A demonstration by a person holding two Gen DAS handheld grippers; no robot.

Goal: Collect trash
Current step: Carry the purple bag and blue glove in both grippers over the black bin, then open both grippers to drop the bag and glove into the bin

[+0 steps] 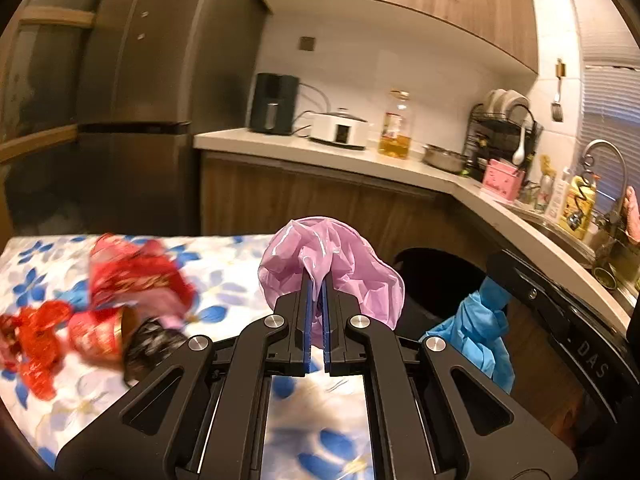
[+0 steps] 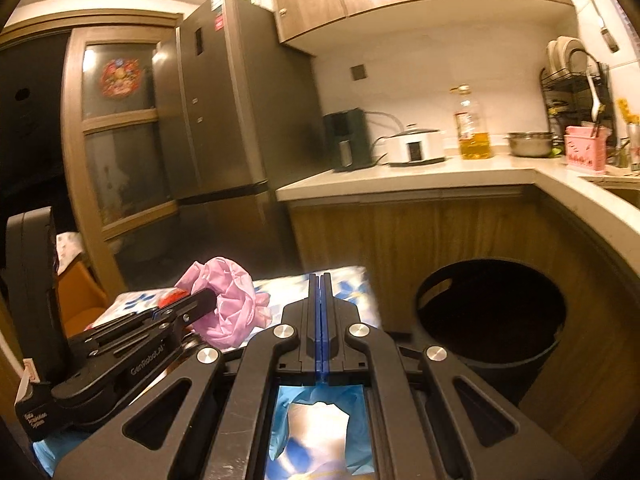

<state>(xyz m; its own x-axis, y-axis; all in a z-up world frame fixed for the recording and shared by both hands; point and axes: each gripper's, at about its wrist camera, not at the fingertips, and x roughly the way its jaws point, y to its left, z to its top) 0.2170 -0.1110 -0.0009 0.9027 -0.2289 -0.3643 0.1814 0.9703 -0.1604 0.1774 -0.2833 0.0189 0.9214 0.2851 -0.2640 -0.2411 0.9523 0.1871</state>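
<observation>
Left gripper (image 1: 318,288) pinching pink bag (image 1: 332,256); right gripper (image 2: 320,292) pressed together on blue bag (image 2: 316,428); bin (image 2: 492,312) at 2 o'clock.

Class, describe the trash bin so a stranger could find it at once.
Find the long kitchen counter with wooden cupboards underneath. On the floor before those cupboards, beside the flowered table, stands the bin. It is round, black and open-topped, unlike anything nearby.

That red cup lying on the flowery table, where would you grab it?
Probably across the middle of the red cup, coming down from above: it lies on its side, so the round body is exposed, and the black wrapper crowds its open mouth on the right.
</observation>
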